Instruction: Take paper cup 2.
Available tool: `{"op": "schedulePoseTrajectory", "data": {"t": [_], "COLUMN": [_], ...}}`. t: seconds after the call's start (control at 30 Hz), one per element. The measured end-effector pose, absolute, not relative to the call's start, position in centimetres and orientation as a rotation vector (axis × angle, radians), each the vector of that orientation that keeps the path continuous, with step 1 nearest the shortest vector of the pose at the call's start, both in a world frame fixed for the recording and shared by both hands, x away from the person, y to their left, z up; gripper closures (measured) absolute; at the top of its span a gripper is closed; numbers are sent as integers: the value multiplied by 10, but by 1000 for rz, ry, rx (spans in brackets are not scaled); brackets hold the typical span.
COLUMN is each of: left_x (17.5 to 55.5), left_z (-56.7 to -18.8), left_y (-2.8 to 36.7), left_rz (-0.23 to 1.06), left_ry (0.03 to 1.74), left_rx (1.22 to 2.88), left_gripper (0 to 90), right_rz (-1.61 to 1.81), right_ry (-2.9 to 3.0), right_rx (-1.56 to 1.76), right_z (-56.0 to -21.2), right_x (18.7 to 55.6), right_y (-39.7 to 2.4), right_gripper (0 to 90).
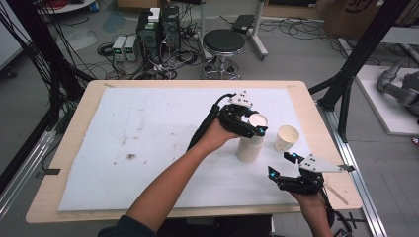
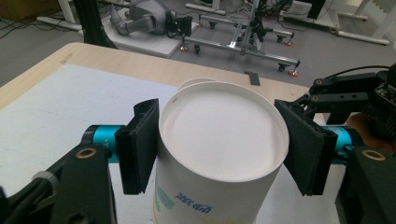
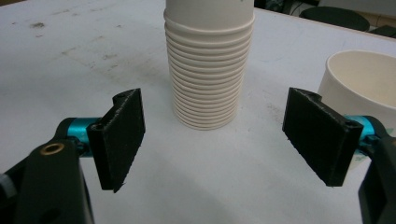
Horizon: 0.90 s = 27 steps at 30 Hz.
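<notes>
Counter (image 1: 74, 148): pale wood top, rounded corners, set on a grey floor. Most of it lies under a white mat (image 1: 148, 143), soiled with brown specks and smears toward its left middle.

Stack of paper cups (image 1: 251, 143): white, nested, upright on the mat right of centre; ribbed rims show down its side in the right gripper view (image 3: 208, 74). The top cup (image 2: 219, 154) bears blue print low on its wall.

Single paper cup (image 1: 287, 138): white, upright, open mouth up, just beside the stack on its right, apart from it.

Left gripper (image 1: 252, 124): held over the stack from the left by a bare forearm. Its jaws sit against both sides of the top cup just under the rim, gripping it; pads (image 2: 140, 144) pressed on the wall.

Right gripper (image 1: 282, 165): near the counter's front right edge, short of both cups. Jaws wide apart, nothing between them, pointed toward the stack.

Wooden stick (image 1: 338, 194): lying at the counter's front right corner.

Room: black round stool (image 1: 223, 42) behind the counter; computer towers and small grey boxes (image 1: 148, 37) among tangled cables on the floor; black frame posts at both sides; a grey robot arm (image 1: 400, 86) on a white platform at right
</notes>
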<state>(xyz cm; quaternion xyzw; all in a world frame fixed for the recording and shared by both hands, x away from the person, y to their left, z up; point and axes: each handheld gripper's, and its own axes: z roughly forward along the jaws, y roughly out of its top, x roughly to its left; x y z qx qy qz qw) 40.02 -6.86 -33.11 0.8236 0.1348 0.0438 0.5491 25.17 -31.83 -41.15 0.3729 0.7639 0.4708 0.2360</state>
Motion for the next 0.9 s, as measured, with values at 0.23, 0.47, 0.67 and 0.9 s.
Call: {"op": "schedulePoseTrajectory", "data": {"t": [0.23, 0.47, 0.67, 0.9], "left_x": [397, 394, 392, 386], "left_z": [-321, -304, -287, -271], "left_y": [-64, -55, -44, -27], "left_rz": [120, 123, 137, 175], "left_ry": [307, 290, 285, 306], "left_rx": [1920, 1864, 1807, 1714], "left_gripper": [346, 350, 350, 353], "right_rz": [1295, 1297, 1294, 1294], "right_ry": [2099, 2100, 2108, 2109], "right_rx": [1022, 1013, 1012, 1001], "right_z": [-411, -412, -411, -412], "right_x": [252, 252, 251, 251], "right_y": [-317, -316, -314, -313], "right_gripper": [215, 215, 215, 215]}}
